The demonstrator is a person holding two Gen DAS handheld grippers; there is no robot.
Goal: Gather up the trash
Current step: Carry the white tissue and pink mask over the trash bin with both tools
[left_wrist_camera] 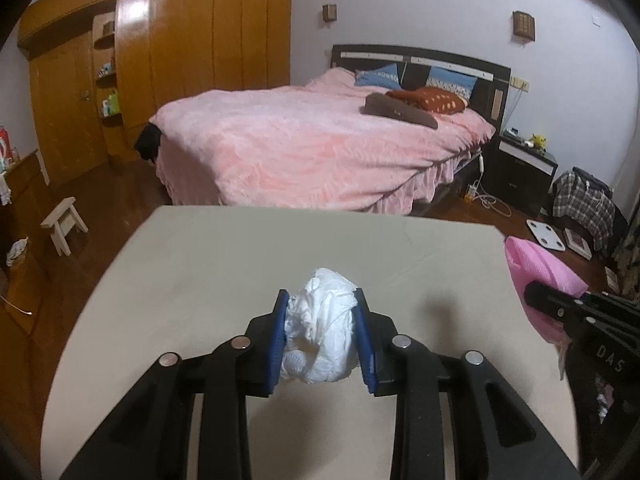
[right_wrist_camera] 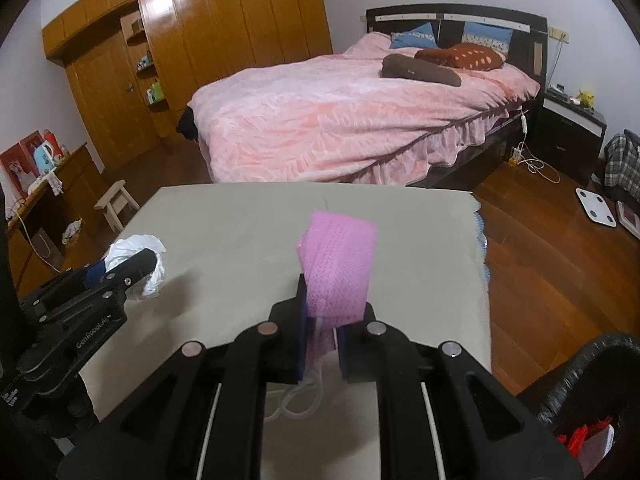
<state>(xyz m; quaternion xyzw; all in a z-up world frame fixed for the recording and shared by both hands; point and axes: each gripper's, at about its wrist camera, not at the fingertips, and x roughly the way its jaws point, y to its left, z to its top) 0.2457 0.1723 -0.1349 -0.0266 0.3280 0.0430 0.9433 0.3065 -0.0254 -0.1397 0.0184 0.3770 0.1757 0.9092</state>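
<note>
White tissue wad clamped in left tongs; pink mask clamped in right tongs, both above table. Risks: loose wad slipping from pads; dangling mask loops snagging on bin rim.

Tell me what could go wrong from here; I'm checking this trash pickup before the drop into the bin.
1. The right claw pinches only the lower edge of the pink face mask; its ear loops dangle underneath and could snag on the table.
2. The left claw squeezes a loose crumpled white tissue; part of it could tear or slip out.
3. The black-lined bin sits low to the right, so the left load must cross over.
</note>
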